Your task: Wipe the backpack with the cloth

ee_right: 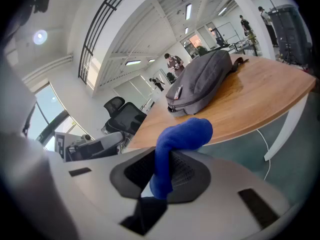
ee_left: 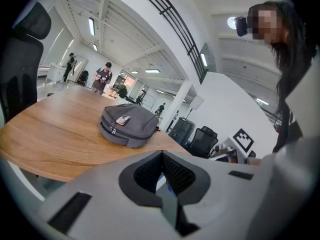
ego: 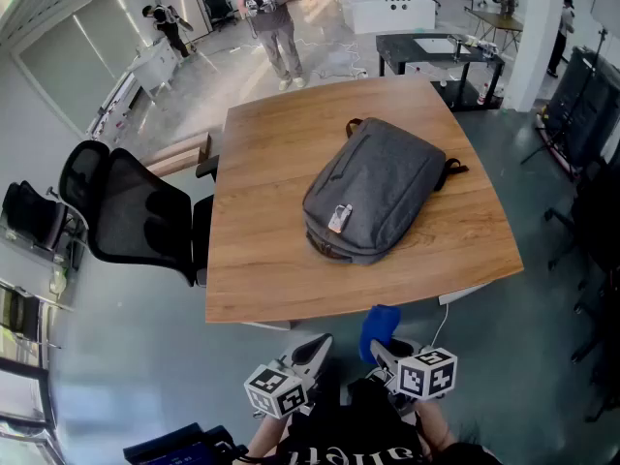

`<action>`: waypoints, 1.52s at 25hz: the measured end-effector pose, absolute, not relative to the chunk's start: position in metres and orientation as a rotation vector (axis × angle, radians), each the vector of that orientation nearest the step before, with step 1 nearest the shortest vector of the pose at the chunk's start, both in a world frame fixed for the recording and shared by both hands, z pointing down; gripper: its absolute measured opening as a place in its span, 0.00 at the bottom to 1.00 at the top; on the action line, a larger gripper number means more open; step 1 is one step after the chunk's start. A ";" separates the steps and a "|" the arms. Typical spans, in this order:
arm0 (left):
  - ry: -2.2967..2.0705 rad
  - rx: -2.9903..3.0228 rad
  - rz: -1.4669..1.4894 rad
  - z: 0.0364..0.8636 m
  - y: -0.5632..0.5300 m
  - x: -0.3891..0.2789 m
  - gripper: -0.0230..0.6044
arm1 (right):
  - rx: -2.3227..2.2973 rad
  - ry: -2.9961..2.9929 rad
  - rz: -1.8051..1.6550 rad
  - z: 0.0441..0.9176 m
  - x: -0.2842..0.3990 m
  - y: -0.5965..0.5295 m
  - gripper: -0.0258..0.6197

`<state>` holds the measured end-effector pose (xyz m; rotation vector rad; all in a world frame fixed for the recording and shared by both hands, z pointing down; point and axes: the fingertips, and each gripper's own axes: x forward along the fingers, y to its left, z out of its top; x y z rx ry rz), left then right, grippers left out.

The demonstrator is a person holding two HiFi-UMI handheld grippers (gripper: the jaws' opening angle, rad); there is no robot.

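Backpack (ego: 376, 201) lies flat near the middle of the wooden table (ego: 262, 260), well apart from both my grippers, which I hold off the table's near edge. My right gripper (ego: 387, 351) clamps the blue cloth (ee_right: 182, 136), which bulges past the jaws. My left gripper (ego: 312, 349) has its jaws pressed together, nothing between them.
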<state>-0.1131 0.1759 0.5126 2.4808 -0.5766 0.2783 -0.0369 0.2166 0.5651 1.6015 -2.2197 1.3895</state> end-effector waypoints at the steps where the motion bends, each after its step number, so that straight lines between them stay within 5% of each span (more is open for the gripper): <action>1: -0.584 2.477 0.277 0.514 0.168 -0.115 0.03 | 1.597 -2.224 1.376 0.564 -0.037 0.206 0.15; 28: -0.534 2.547 0.287 0.515 -0.070 -0.148 0.03 | 1.388 -2.226 0.960 0.560 -0.122 -0.121 0.15; 38: -0.491 2.517 0.279 0.527 -0.090 -0.142 0.03 | 1.439 -2.039 1.132 0.613 -0.091 -0.094 0.15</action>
